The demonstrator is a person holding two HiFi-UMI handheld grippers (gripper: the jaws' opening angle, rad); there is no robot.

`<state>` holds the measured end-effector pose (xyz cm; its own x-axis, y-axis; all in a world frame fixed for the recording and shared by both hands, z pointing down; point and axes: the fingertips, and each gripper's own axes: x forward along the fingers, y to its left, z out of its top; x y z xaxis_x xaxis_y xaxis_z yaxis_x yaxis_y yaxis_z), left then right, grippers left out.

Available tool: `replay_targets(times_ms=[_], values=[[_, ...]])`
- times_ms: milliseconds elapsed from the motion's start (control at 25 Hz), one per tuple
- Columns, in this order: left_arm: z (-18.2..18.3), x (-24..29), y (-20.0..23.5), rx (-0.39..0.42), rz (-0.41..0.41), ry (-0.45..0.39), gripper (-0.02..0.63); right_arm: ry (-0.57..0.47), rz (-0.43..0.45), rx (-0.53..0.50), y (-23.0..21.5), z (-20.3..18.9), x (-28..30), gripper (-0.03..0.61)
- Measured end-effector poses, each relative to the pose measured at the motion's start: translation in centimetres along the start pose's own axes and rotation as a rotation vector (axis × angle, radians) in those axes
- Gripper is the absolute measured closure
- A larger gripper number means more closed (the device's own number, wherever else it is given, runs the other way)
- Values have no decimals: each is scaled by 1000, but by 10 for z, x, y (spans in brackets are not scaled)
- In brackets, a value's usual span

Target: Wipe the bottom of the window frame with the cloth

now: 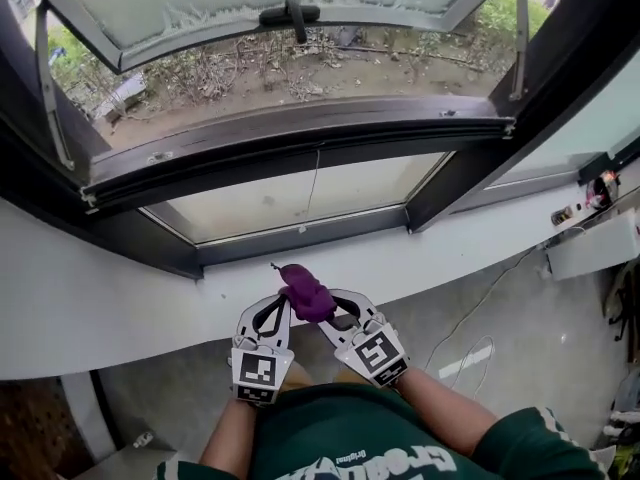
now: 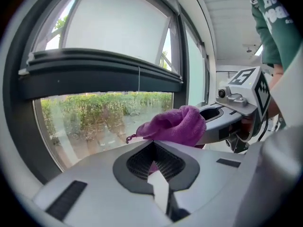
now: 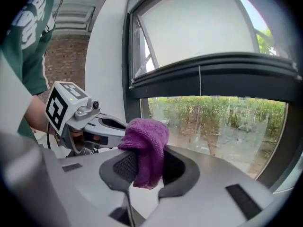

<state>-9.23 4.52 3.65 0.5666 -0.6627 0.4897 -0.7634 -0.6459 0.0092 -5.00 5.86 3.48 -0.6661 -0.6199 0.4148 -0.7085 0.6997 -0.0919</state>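
Just short of the frame (image 1: 300,133), left gripper (image 1: 284,300) and right gripper (image 1: 327,315) both clamp the cloth (image 1: 306,290); its bottom runs crosswise ahead.

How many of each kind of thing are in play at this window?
Purple cloth: 1
Grippers: 2, the left gripper and the right gripper, both shut on it
Window handle: 1
Total: 4
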Motion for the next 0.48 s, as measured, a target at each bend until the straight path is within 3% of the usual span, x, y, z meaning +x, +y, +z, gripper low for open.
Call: replay_targets(times_ms=[200, 400, 480], values=[[28, -5, -35, 44, -65, -22, 604, -76, -68, -12, -12, 25, -39, 474], [51, -8, -54, 91, -99, -93, 604, -156, -100, 61, -25, 38, -74, 474], [59, -7, -59, 112, -112, -107, 604, -195, -122, 33, -30, 45, -90, 474]])
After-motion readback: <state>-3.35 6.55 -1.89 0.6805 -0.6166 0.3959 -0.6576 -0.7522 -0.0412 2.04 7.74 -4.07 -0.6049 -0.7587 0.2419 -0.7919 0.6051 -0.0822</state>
